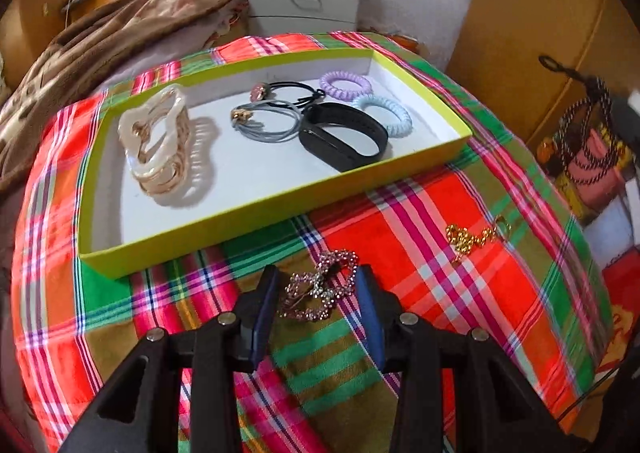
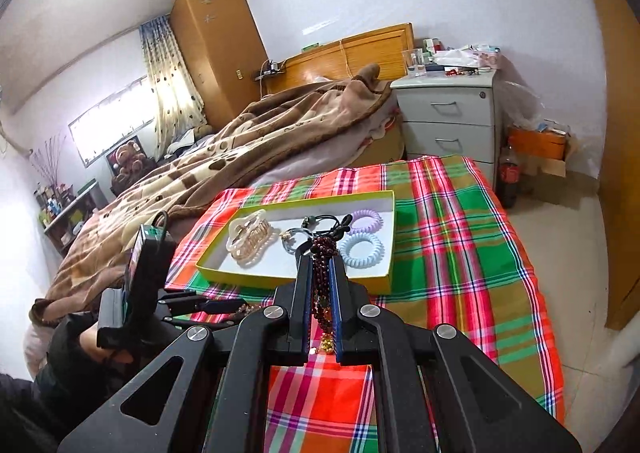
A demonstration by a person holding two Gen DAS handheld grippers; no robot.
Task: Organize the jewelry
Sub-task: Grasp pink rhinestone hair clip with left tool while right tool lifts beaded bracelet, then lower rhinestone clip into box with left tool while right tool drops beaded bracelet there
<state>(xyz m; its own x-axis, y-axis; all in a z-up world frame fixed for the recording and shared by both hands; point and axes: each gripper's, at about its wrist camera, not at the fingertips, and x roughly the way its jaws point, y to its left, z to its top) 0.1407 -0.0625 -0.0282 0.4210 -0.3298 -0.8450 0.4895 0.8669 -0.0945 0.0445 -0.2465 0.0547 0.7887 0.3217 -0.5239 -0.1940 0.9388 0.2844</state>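
The landmark is the shallow yellow-green tray, white inside, which rests on a plaid cloth over the bed.

Inside the tray:
- A cream claw clip stands at the left end.
- A grey hair tie with a gold charm lies near the middle.
- A black hair tie with a pink ornament lies behind the grey one, toward the far wall of the tray.
- A black wristband lies right of the grey tie.
- A lilac coil tie and a pale blue coil tie lie at the right end; the blue one is just beside the wristband.

Outside the tray, on the cloth in front of its near wall:
- A rhinestone hair clip lies between the fingers of the left gripper. The jaws are spread, and neither pad appears to touch the clip.
- A gold chain lies to the right of the clip, well apart from it.

The right gripper is held in front of the tray's near wall. Its jaws are clenched on a dark red bead strand. Beads protrude beyond the fingertips; further beads and a gold-coloured end hang between the pads.

A grey drawer cabinet stands beyond the tray.
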